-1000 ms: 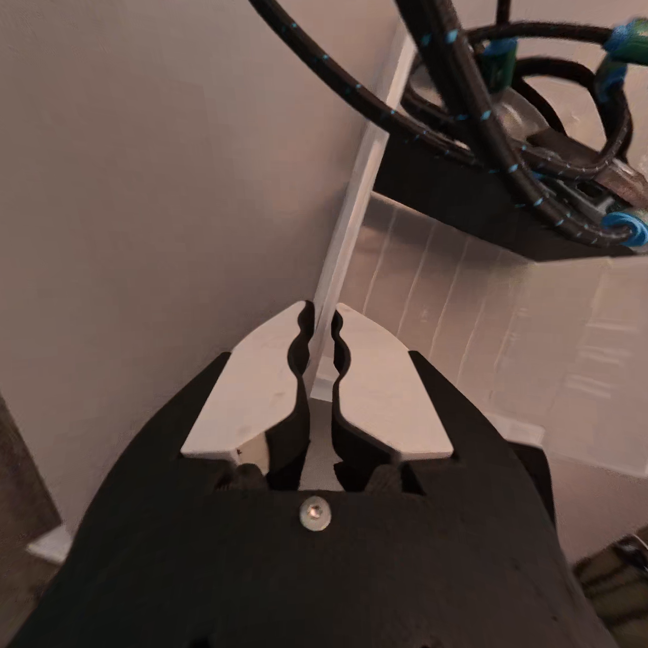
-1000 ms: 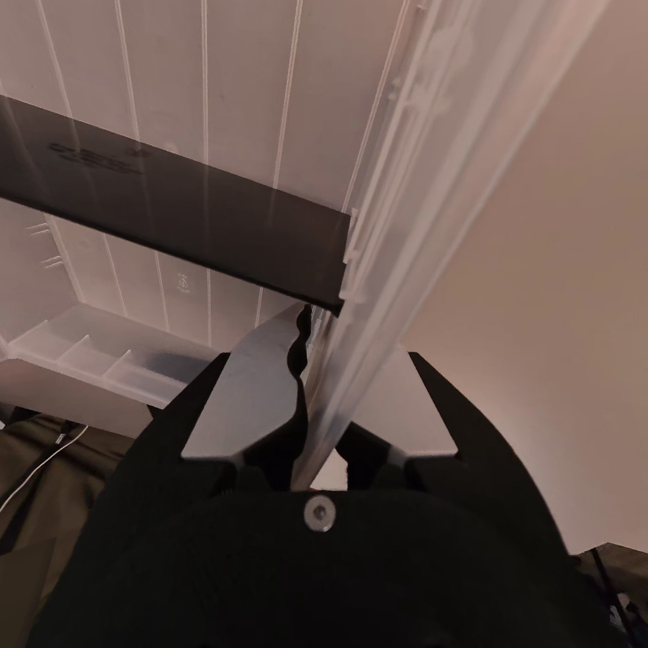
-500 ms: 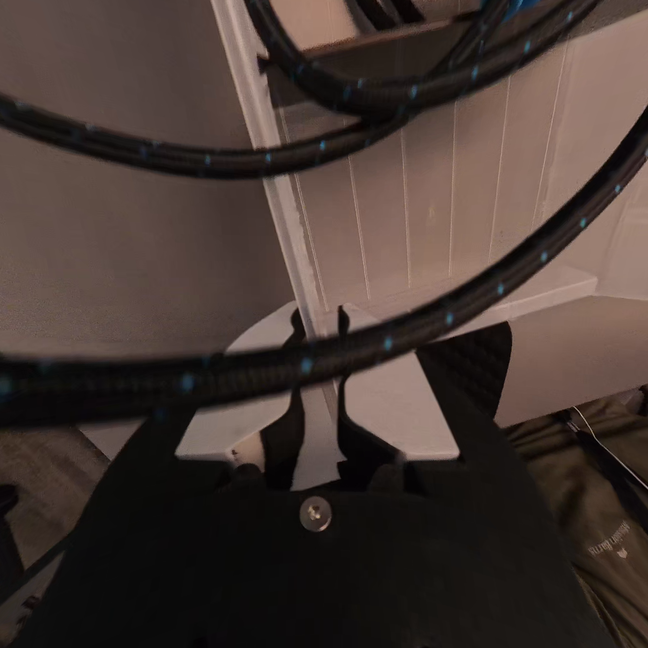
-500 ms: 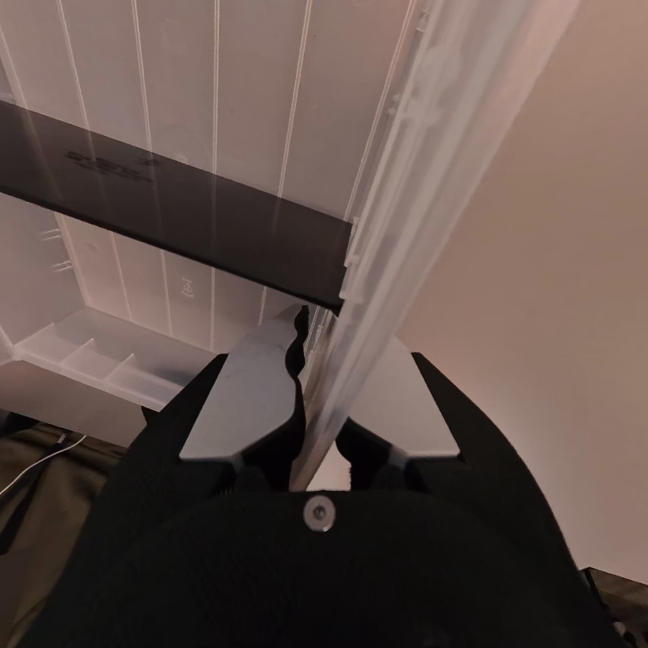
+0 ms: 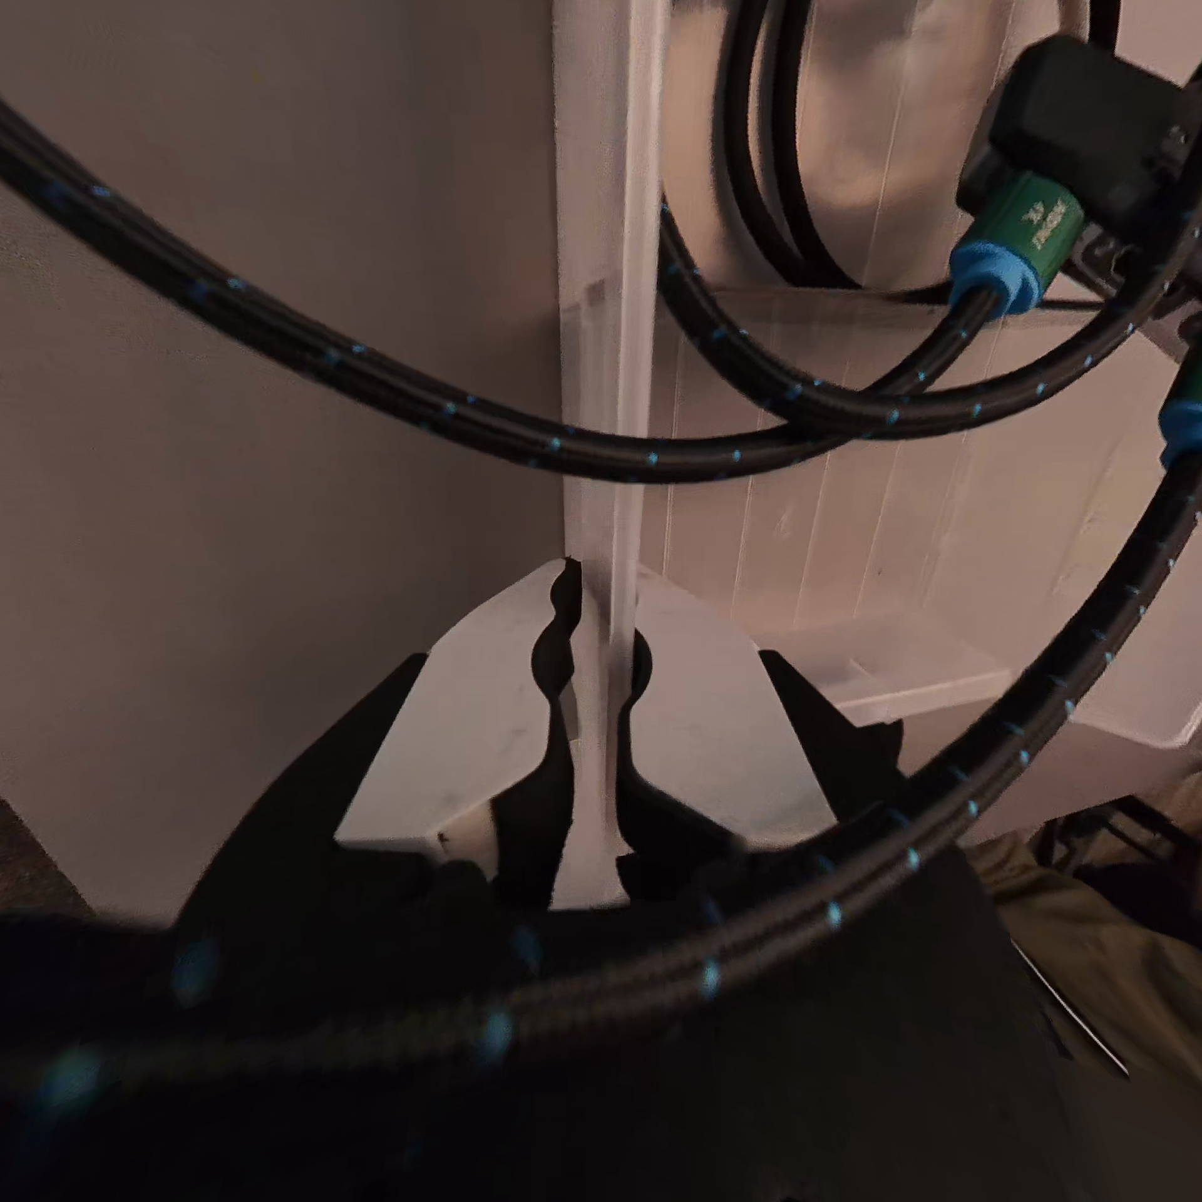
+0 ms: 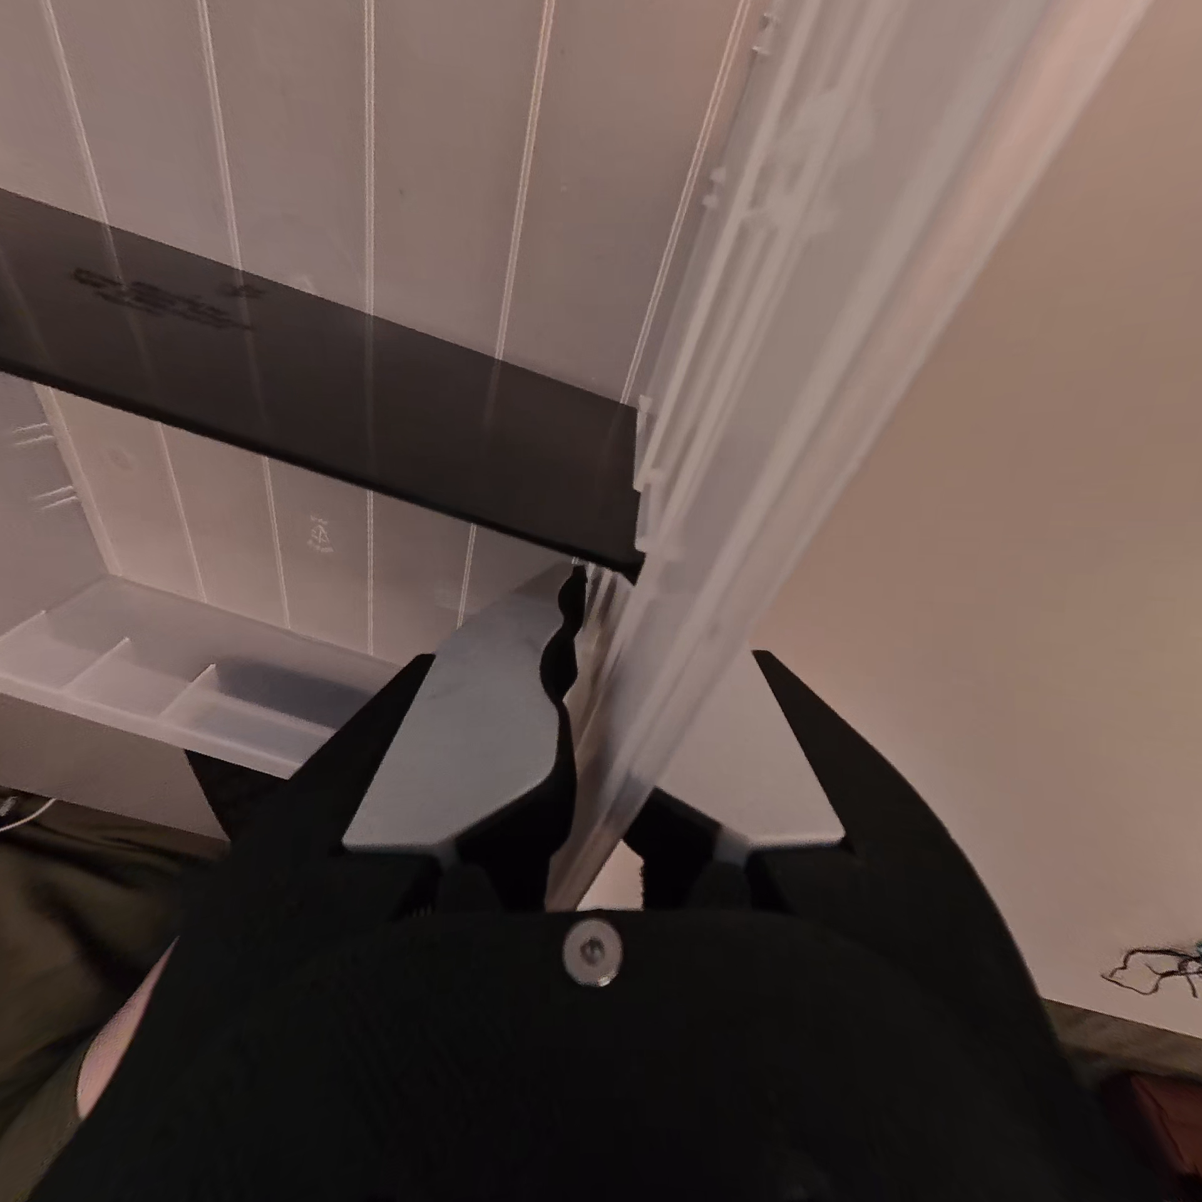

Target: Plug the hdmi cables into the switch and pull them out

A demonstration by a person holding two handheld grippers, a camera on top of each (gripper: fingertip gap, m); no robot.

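Clear plastic bin edge between both grippers' jaws

I logged these colours: HDMI cables, black braid flecked with blue; plug, green shell with blue collar; bin, translucent white with pale ribs; switch, flat black; my gripper fingers, white on black bodies.

2 grippers, 1 clear bin, 2 green plugs
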